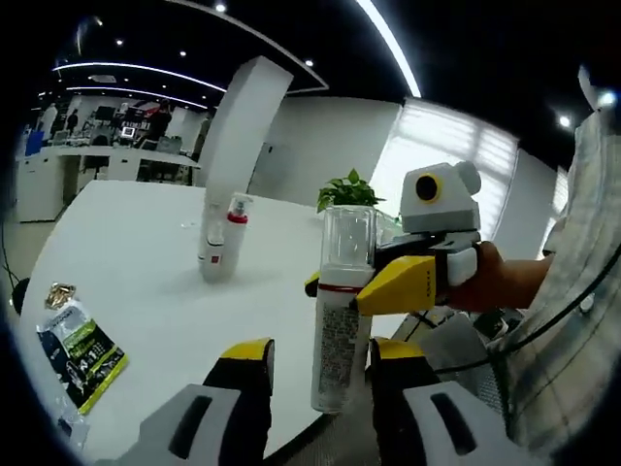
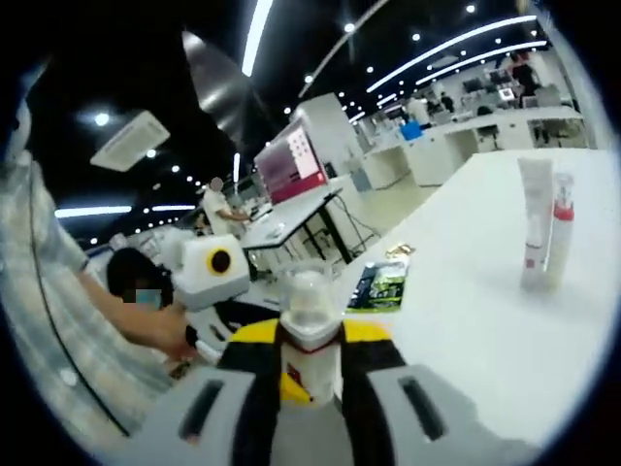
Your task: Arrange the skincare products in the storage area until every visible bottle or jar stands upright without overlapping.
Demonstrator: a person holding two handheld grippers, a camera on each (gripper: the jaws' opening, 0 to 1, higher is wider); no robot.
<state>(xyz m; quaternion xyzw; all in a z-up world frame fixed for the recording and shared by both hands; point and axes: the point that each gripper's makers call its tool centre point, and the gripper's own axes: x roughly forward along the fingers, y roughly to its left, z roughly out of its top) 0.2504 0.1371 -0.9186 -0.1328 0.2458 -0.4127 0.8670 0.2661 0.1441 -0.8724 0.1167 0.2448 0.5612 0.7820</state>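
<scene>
A tall spray bottle [image 1: 342,320] with a clear cap stands upright near the table's edge. My right gripper [image 1: 355,283] comes in from the right, its yellow jaws shut on the bottle's upper body. In the right gripper view the same bottle [image 2: 309,296] sits clamped in my right gripper [image 2: 310,340]. My left gripper [image 1: 320,357] is open, its jaws standing on either side of the bottle's lower part with a gap on the left. Farther back, a white tube [image 1: 215,233] and a small red-collared bottle [image 1: 236,218] stand upright side by side.
A green and black sachet [image 1: 82,349] lies flat at the left of the white table [image 1: 126,252]. A potted plant [image 1: 347,189] stands at the far edge. A person's hand [image 1: 505,277] holds the right gripper. Beyond are office desks.
</scene>
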